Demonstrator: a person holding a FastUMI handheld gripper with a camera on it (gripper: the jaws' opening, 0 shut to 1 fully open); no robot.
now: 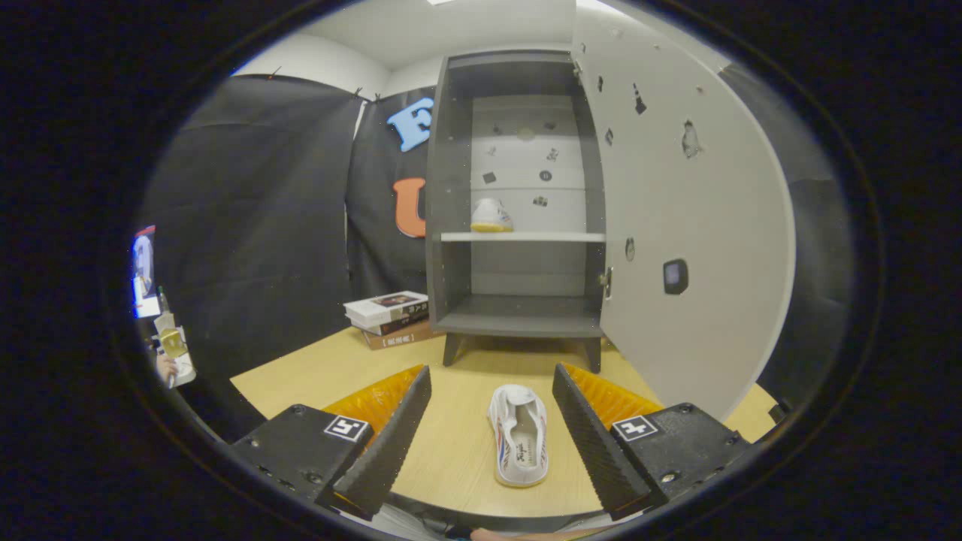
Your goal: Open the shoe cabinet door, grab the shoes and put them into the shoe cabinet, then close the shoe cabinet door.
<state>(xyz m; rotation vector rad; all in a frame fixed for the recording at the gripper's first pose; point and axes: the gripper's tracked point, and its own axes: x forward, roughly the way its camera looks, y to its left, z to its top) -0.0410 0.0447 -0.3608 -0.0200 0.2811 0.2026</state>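
A grey shoe cabinet [518, 323] stands on the wooden table [301, 368] beyond my fingers, its white door [676, 225] swung wide open to the right. One white shoe [491, 216] with a yellow sole sits on the cabinet's white middle shelf [556, 237]. A second white shoe [520, 433] with red and blue stripes lies on the table between my fingers, toe pointing at the cabinet. My gripper [492, 383] is open and hovers over this shoe, touching nothing.
A stack of books [392, 317] lies on the table just left of the cabinet's foot. Black cloth walls close the booth at left and behind. A person's hand [165, 367] and some small items show at the far left.
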